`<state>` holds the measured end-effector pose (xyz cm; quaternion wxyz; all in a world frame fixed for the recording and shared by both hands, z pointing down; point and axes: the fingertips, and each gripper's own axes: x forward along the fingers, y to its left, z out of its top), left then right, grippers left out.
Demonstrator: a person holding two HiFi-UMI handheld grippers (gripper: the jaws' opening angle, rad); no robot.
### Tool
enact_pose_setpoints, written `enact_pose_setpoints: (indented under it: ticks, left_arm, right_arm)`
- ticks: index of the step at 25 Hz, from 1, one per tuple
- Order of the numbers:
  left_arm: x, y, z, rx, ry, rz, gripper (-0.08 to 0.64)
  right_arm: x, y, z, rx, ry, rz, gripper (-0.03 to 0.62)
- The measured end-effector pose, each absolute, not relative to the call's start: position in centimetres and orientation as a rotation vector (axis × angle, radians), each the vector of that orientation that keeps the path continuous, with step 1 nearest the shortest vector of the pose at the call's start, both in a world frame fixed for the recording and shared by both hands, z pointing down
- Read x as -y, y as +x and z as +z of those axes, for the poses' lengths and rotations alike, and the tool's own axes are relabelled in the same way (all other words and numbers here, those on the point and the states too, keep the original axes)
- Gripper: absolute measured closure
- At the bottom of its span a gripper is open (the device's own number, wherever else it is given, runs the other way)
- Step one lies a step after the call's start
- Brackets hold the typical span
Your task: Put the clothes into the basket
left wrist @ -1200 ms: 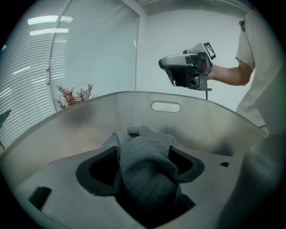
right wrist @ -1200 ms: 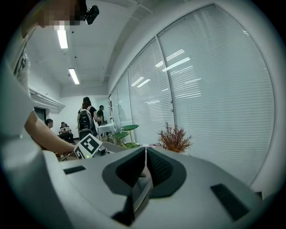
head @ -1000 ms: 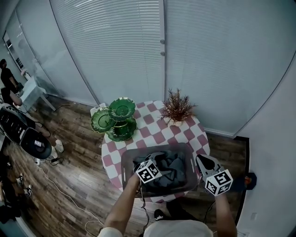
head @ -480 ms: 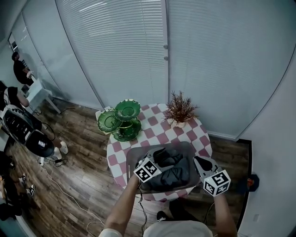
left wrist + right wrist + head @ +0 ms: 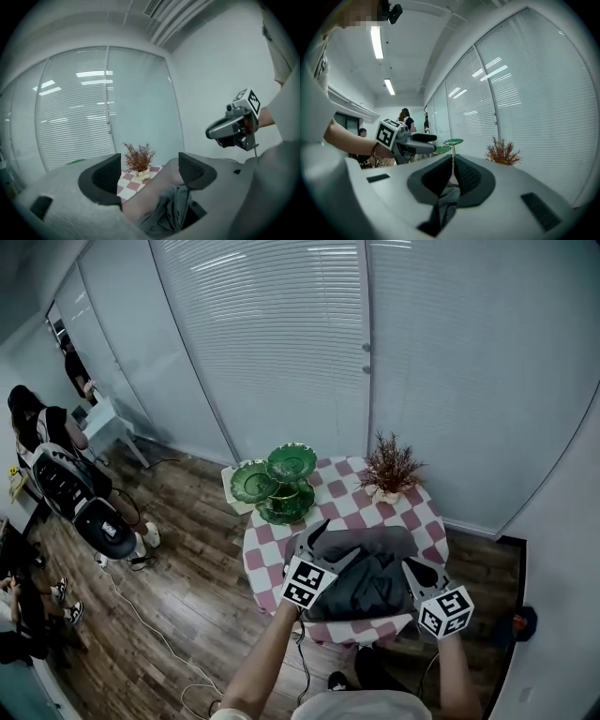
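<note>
A heap of grey clothes point(image 5: 370, 576) covers the near half of the round checkered desk point(image 5: 267, 557), between two handheld grippers. At the desk's near right edge, the right gripper point(image 5: 452, 172) has its jaws clenched on a fold. At its near left, the left gripper point(image 5: 149, 172) has its jaws released.

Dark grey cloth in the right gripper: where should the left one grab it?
Likely from above, on a raised fold of the dark grey crumpled cloth. It lies bunched in ridges below the left gripper, jaws open; the right gripper pinches another edge.
</note>
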<state>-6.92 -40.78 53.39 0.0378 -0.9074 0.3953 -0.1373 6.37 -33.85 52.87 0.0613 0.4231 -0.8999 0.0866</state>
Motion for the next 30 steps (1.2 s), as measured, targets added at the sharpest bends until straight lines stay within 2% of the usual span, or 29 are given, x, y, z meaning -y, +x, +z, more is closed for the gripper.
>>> enact_pose_setpoints:
  ticks: [6, 13, 20, 25, 30]
  left_arm:
    - [40.0, -11.1, 49.1, -1.549, -2.696, -0.186, 0.169]
    - [35.5, -10.9, 48.8, -1.473, -2.636, -0.23, 0.169]
    - [31.1, -12.5, 47.1, -1.558, -2.559, -0.11, 0.17]
    - [28.6, -13.7, 46.2, -1.589, -2.516, -0.103, 0.244]
    - [27.0, -14.5, 46.0, -1.629, -2.494, -0.099, 0.284]
  right_arm:
    - [32.3, 2.8, 52.5, 2.771, 1.204, 0.255, 0.568]
    - [28.8, 1.1, 52.1, 2.773, 1.163, 0.221, 0.568]
    - [25.6, 2.3, 52.6, 2.714, 1.233, 0.225, 0.568]
    - [24.4, 2.1, 52.2, 2.702, 1.277, 0.226, 0.568]
    - [23.9, 1.3, 51.4, 2.723, 1.254, 0.199, 0.568]
